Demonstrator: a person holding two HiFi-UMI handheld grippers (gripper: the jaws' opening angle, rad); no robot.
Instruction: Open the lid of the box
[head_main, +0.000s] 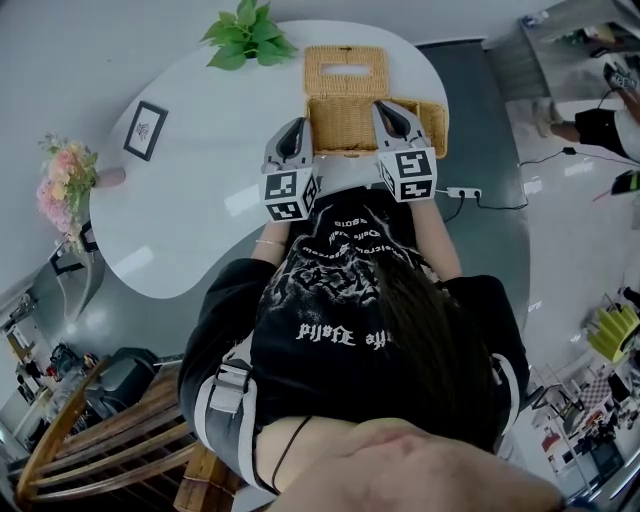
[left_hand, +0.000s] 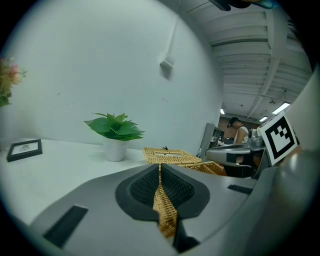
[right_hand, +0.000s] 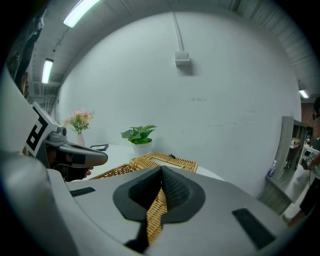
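Note:
A woven wicker box (head_main: 345, 125) stands at the near edge of the white table (head_main: 200, 220). Its lid (head_main: 345, 70), which has a slot in the middle, lies swung back behind it. My left gripper (head_main: 298, 130) is at the box's left wall and my right gripper (head_main: 386, 110) at its right wall. In the left gripper view the left gripper (left_hand: 160, 167) is shut on a strip of the wicker wall (left_hand: 165, 212), with the lid (left_hand: 170, 156) beyond. In the right gripper view the right gripper (right_hand: 161, 172) is likewise shut on the wicker wall (right_hand: 155, 215).
A potted green plant (head_main: 245, 40) stands behind the box on the left. A small picture frame (head_main: 145, 130) and a vase of pink flowers (head_main: 65, 175) sit at the table's left side. A power strip (head_main: 462, 192) lies on the floor at right, and a wooden chair (head_main: 100, 440) is at lower left.

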